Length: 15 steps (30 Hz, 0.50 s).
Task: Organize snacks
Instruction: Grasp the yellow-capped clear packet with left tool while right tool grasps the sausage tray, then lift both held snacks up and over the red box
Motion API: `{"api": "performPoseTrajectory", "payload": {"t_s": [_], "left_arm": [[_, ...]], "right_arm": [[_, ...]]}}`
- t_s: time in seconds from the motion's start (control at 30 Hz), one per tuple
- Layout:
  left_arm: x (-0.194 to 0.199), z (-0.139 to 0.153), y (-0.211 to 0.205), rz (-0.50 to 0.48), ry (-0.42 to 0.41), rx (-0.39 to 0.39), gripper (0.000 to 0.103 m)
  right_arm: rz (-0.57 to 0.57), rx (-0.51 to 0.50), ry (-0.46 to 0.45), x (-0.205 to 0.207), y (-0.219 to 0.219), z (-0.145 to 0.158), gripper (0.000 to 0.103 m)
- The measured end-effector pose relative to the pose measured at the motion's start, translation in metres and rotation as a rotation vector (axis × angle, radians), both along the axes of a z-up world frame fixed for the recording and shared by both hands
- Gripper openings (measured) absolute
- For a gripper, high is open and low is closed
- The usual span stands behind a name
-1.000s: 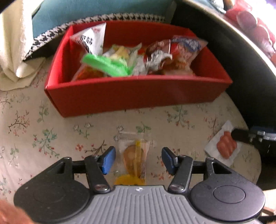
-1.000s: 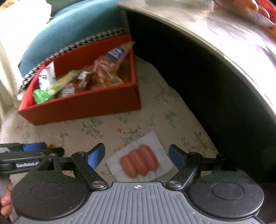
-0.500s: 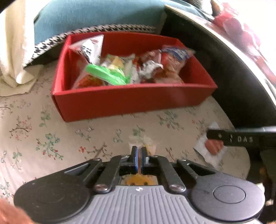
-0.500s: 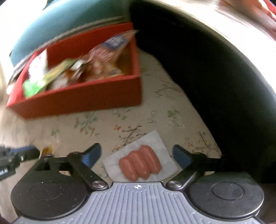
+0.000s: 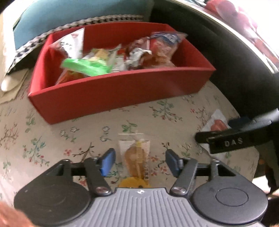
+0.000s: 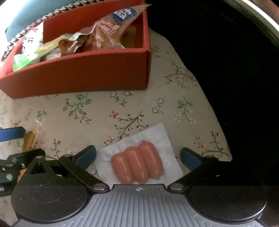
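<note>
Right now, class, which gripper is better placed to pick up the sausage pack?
Right gripper: its opening jaws straddle the sausage pack. The left gripper sits over the orange snack instead.

A cream cloth printed with small flowers and twigs (image 5: 52, 139) covers the whole near surface, lying flat. Behind it on the far left a teal cushion (image 5: 69, 15) rests, with a black-and-white houndstooth band (image 5: 104, 19) along its lower edge. At the far left edge hangs a pale cream towel (image 5: 7, 52). A dark curved body with a shiny rim (image 6: 226, 69) fills the right side
</note>
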<state>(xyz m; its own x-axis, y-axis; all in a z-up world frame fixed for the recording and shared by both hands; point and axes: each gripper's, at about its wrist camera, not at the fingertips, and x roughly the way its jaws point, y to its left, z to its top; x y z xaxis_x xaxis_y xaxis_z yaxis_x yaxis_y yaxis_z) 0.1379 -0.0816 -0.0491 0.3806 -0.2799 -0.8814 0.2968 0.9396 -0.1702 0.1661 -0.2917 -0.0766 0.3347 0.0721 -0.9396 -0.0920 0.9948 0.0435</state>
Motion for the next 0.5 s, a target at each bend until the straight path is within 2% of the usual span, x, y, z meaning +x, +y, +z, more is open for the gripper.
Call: {"api": "performPoseTrajectory", "payload": {"t_s": [0.1, 0.13, 0.17, 0.2, 0.27, 0.37, 0.43, 0.5], "left_arm": [[-0.003, -0.002, -0.003, -0.001, -0.036, 0.032, 0.055], [-0.004, -0.002, -0.006, -0.002, -0.053, 0.067, 0.041], [-0.005, -0.002, -0.008, -0.011, -0.073, 0.113, 0.033], [-0.006, -0.001, -0.008, -0.027, -0.079, 0.127, 0.032], [-0.004, 0.001, -0.003, -0.017, -0.064, 0.096, 0.026], [-0.005, 0.006, 0.003, -0.008, -0.042, 0.055, 0.025], [-0.006, 0.013, 0.006, 0.000, -0.058, 0.044, 0.025], [-0.004, 0.020, 0.012, 0.018, -0.061, 0.001, 0.025]], "right_arm": [[0.032, -0.014, -0.015, -0.011, 0.006, -0.001, 0.102], [0.045, -0.019, -0.019, -0.014, 0.009, 0.000, 0.101], [0.047, -0.014, -0.011, -0.019, 0.008, 0.000, 0.099], [0.047, -0.005, -0.004, -0.022, 0.007, 0.001, 0.096], [0.043, 0.004, -0.014, -0.028, 0.003, 0.005, 0.094], [0.026, 0.004, -0.040, -0.031, 0.001, 0.012, 0.092], [0.011, 0.037, -0.071, -0.031, -0.002, 0.025, 0.092], [-0.005, 0.078, -0.114, -0.029, -0.007, 0.039, 0.092]]}}
